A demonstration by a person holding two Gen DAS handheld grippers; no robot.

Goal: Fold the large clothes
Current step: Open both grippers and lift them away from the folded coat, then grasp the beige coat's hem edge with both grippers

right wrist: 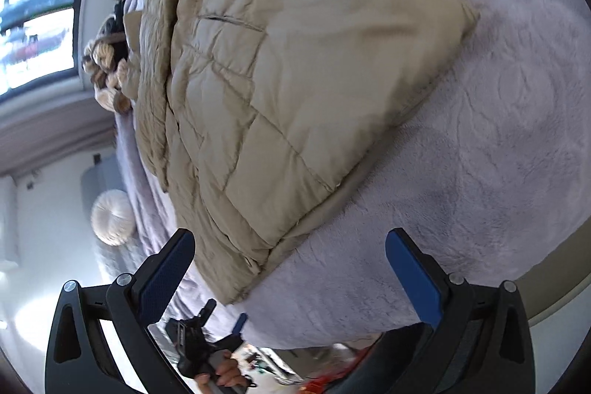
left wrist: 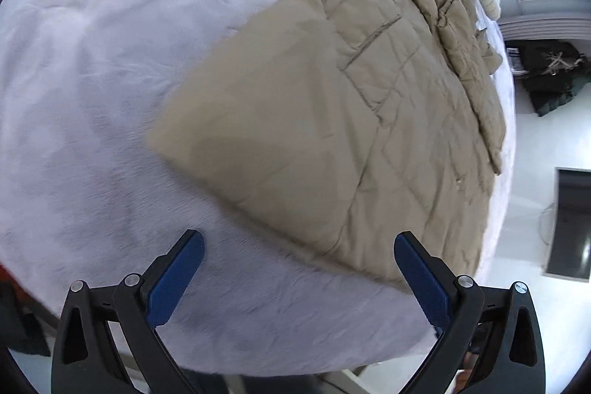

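Jacket [left wrist: 314, 120]: beige, quilted, folded, lying flat on pale plush bed [left wrist: 92, 61]. Left hand-held gripper [left wrist: 299, 246]: fingers spread apart, empty, above the bed beside the jacket's near edge. Right hand-held gripper [right wrist: 290, 242]: fingers spread apart, empty, over the jacket's corner.

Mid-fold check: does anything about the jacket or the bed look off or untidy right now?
Mostly fine. The beige jacket lies folded on the grey blanket, but a rumpled strip, likely a sleeve, bunches unevenly along its far edge. Both grippers, left and right, are open and off the fabric.
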